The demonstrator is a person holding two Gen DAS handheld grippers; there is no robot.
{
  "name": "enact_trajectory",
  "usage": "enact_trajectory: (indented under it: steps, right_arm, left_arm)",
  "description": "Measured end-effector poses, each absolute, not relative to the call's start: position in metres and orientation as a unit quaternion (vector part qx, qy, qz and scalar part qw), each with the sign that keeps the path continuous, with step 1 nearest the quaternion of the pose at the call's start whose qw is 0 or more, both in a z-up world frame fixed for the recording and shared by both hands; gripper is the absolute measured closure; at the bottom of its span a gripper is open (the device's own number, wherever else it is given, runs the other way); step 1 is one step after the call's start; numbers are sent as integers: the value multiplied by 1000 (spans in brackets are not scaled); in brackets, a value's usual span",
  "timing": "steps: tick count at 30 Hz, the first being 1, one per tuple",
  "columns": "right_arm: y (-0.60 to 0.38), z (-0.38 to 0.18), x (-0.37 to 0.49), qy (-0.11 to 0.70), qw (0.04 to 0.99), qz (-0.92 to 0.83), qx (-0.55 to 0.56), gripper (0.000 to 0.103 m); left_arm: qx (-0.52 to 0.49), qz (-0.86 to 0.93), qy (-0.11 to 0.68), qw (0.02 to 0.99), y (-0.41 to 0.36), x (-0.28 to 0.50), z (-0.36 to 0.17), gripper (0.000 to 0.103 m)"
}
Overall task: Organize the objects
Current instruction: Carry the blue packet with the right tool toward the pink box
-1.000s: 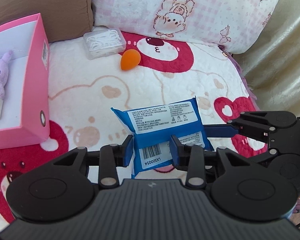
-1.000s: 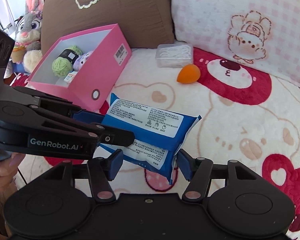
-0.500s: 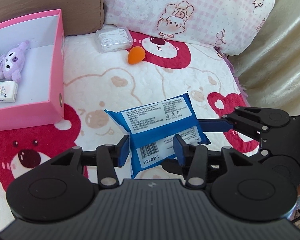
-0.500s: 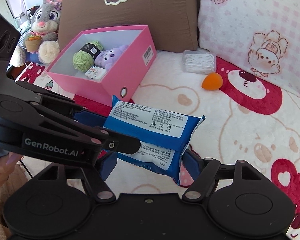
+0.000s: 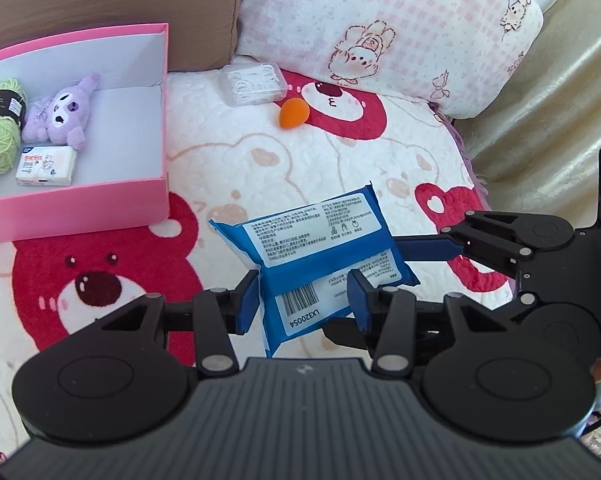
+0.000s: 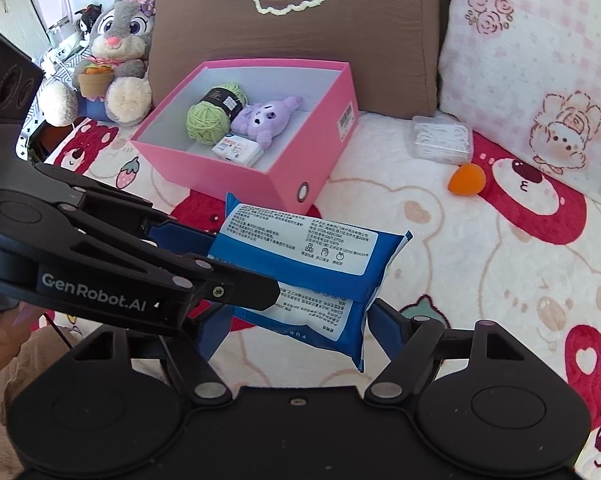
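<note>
We are in a home, on a bed or sofa. A soft bear-print blanket (image 6: 480, 240) covers the surface. At twelve o'clock a brown cushion (image 6: 300, 40) leans beside a pink checked pillow (image 6: 532, 60) at two. A plush rabbit (image 6: 120, 40) sits at ten o'clock. A pink box (image 6: 300, 168) near the middle holds yarn (image 6: 204, 122) and a purple plush (image 6: 266, 118).
</note>
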State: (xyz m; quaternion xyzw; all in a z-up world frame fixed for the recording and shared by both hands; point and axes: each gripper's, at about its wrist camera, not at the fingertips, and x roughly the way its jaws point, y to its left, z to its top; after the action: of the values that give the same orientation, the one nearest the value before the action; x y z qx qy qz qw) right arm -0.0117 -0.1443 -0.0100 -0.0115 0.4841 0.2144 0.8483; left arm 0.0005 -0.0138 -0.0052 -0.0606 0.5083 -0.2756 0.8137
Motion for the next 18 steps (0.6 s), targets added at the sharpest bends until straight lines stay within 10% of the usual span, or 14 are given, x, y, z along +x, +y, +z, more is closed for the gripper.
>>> enact_trajectory:
  steps: [18]
  right_arm:
    - [-111, 23, -20, 473, 847, 242, 9, 22]
  left_arm:
    - [-34, -278, 483, 829, 29, -16, 45, 59]
